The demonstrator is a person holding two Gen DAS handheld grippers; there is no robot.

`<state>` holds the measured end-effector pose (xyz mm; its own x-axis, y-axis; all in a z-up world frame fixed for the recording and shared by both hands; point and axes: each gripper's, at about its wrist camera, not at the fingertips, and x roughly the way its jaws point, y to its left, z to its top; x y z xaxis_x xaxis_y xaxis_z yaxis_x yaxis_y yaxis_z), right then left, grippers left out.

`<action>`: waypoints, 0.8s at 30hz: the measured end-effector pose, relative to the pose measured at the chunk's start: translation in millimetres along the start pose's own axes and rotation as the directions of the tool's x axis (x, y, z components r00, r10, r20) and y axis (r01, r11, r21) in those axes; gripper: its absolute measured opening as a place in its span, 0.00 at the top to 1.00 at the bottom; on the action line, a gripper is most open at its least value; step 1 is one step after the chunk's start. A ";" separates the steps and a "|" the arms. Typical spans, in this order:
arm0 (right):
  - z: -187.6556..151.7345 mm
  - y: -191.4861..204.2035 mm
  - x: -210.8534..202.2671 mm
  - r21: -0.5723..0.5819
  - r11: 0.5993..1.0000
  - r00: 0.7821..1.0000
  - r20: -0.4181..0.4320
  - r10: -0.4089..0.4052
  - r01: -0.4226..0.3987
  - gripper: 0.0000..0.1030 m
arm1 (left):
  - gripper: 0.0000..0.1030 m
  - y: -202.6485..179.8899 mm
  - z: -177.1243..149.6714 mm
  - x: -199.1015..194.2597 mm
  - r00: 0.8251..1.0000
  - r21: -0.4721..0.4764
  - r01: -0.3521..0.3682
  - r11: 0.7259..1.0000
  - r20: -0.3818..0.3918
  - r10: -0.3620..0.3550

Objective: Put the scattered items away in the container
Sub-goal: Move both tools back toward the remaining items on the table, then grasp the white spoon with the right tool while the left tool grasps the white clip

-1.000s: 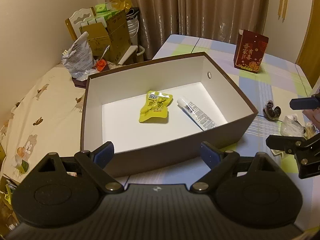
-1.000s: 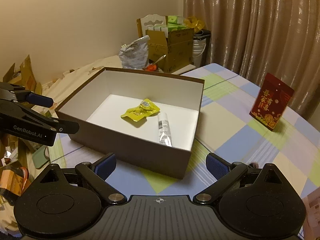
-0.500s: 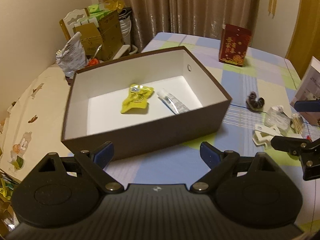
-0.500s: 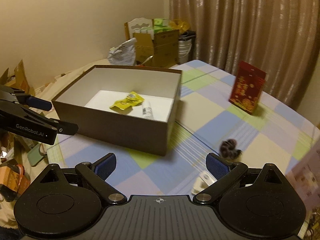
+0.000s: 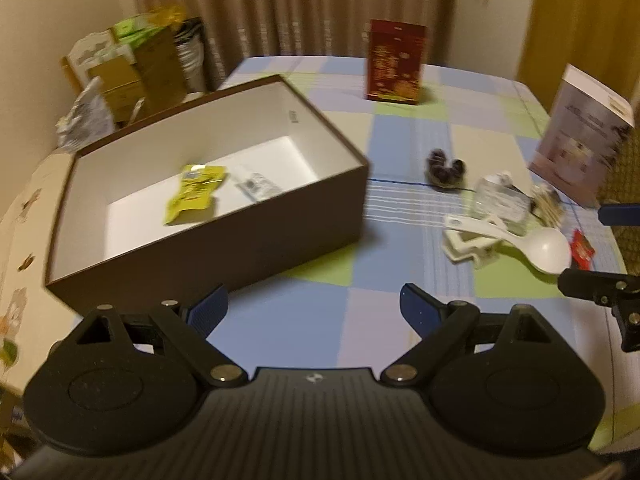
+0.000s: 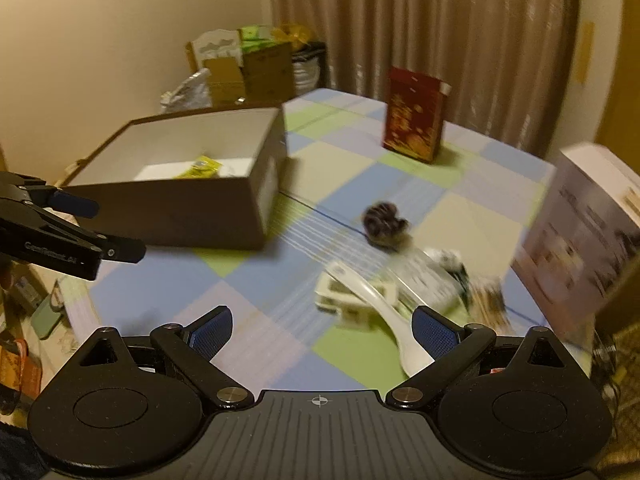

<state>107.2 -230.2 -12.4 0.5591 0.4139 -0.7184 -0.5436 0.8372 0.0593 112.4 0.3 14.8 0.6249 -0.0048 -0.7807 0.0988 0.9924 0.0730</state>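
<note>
Both grippers tilt downward over the checked tablecloth point(image 5: 304, 320), and nothing sits between either pair of fingers. The left gripper point(image 5: 314, 306) fills the bottom of its own view with its blue pads spread wide apart over bare cloth; in the right wrist view it pokes in from the left edge. The right gripper point(image 6: 322, 330) likewise stands wide open at the bottom of its view, and its fingers show at the right edge of the left wrist view.

The brown box point(image 5: 240, 236), white inside, lies in the centre left of the left wrist view, just above the left gripper's left pad. Inside it rest a yellow sachet point(image 5: 194, 192) and a small tube point(image 5: 258, 186), side by side.

The loose items lie in a cluster at centre right of that view, well apart from the left pads: a white spoon point(image 5: 532, 246) across a white clip point(image 5: 466, 244), a clear packet point(image 5: 500, 200) and a dark scrunchie point(image 5: 446, 168). In the right wrist view the spoon point(image 6: 384, 312) reaches down between the right gripper's pads, close to the right one, though blur hides whether they touch.

A red carton point(image 5: 396, 62) stands upright at the top centre.
</note>
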 end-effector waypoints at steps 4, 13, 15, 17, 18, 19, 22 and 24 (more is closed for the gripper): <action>-10.9 -18.0 -4.0 0.037 0.998 0.999 -0.019 -0.040 0.041 0.02 | 0.12 -14.7 2.2 8.7 0.999 0.059 0.042 0.997 -0.001 -0.042; -30.8 -71.3 0.3 0.303 0.948 0.995 -0.018 -0.098 0.098 0.02 | 0.13 -39.6 11.7 28.2 0.994 0.149 0.108 0.983 -0.002 -0.109; -36.8 -89.7 7.5 0.429 0.900 0.997 -0.011 -0.078 0.076 0.37 | 0.14 -44.9 14.2 33.3 0.993 0.175 0.119 0.977 -0.002 -0.120; -44.4 -111.1 20.6 0.578 0.814 0.998 -0.036 -0.041 0.055 0.48 | 0.14 -48.6 16.5 39.2 0.991 0.191 0.130 0.973 -0.009 -0.131; -48.9 -120.0 26.5 0.637 0.769 0.999 -0.039 -0.029 0.047 0.48 | 0.14 -49.9 17.3 41.9 0.991 0.194 0.135 0.972 -0.015 -0.134; -54.0 -128.0 32.1 0.685 0.727 0.999 -0.032 -0.025 0.040 0.48 | 0.15 -51.9 19.0 46.0 0.990 0.198 0.142 0.970 -0.023 -0.140; -63.5 -141.3 44.3 0.761 0.647 0.998 -0.042 -0.036 0.055 0.53 | 0.15 -56.2 22.2 53.6 0.987 0.214 0.158 0.964 -0.035 -0.154; -69.0 -149.1 51.4 0.804 0.594 0.999 -0.029 -0.016 0.033 0.66 | 0.15 -58.8 24.5 59.3 0.986 0.229 0.169 0.959 -0.040 -0.165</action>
<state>173.7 -358.4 -106.0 0.5495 0.3899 -0.7389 0.1988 0.7980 0.5690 162.6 -61.4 -20.6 0.5689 -0.1632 -0.8060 0.3777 0.9225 0.0798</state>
